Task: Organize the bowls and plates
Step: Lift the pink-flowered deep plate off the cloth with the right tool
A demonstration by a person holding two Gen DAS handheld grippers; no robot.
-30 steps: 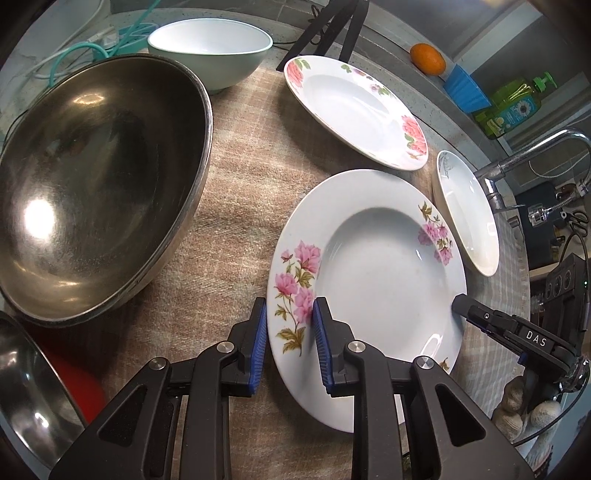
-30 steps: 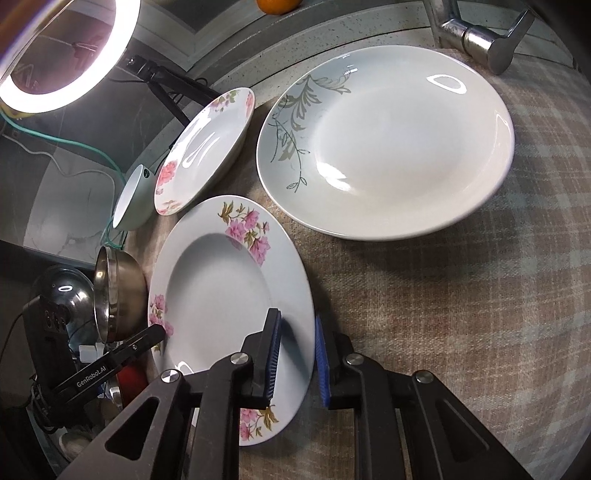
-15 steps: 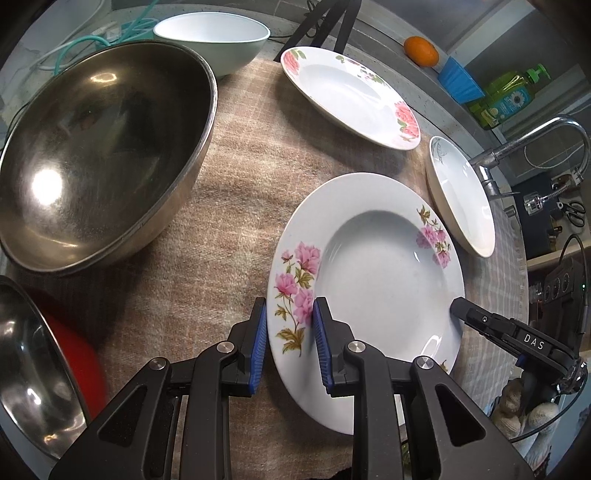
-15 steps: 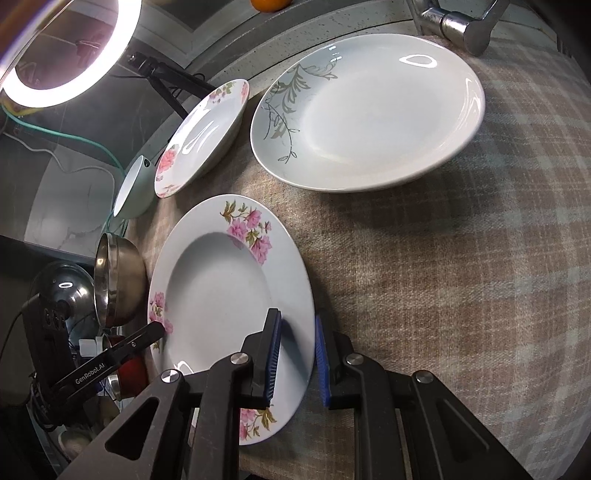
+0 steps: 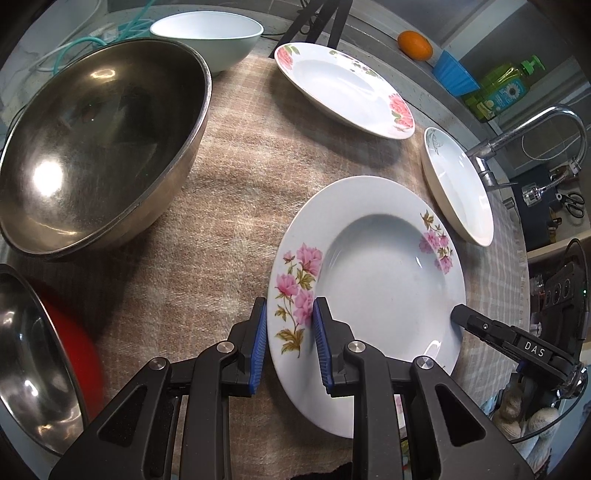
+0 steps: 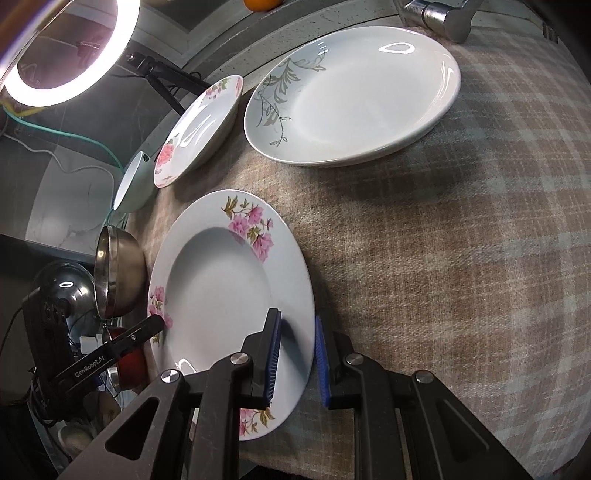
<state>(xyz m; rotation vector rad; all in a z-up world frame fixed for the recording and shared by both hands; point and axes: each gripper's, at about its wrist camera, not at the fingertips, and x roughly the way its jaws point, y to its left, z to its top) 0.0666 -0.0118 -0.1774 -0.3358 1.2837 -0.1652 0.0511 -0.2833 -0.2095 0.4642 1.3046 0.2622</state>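
A white deep plate with pink flowers (image 5: pixel 376 266) is held above the checked cloth by both grippers. My left gripper (image 5: pixel 290 325) is shut on its left rim, one finger under and one over. My right gripper (image 6: pixel 297 343) is shut on the opposite rim (image 6: pixel 299 295); its tip shows in the left wrist view (image 5: pixel 461 317). A second pink-flowered plate (image 5: pixel 343 85) lies at the back. A white plate with a grey leaf pattern (image 6: pixel 354 96) lies near the tap. A white bowl (image 5: pixel 210 33) stands at the far back.
A large steel bowl (image 5: pixel 92 147) sits on the left, with another steel bowl (image 5: pixel 26 354) over a red one (image 5: pixel 77 350) at the near left. A tap (image 5: pixel 517 136), an orange (image 5: pixel 415 44) and a green soap bottle (image 5: pixel 506 88) stand behind. A ring light (image 6: pixel 62 48) is at the far left.
The held plate has risen and come toward the near edge with both grippers. The other plates and the steel bowl appear farther away and lower in view.
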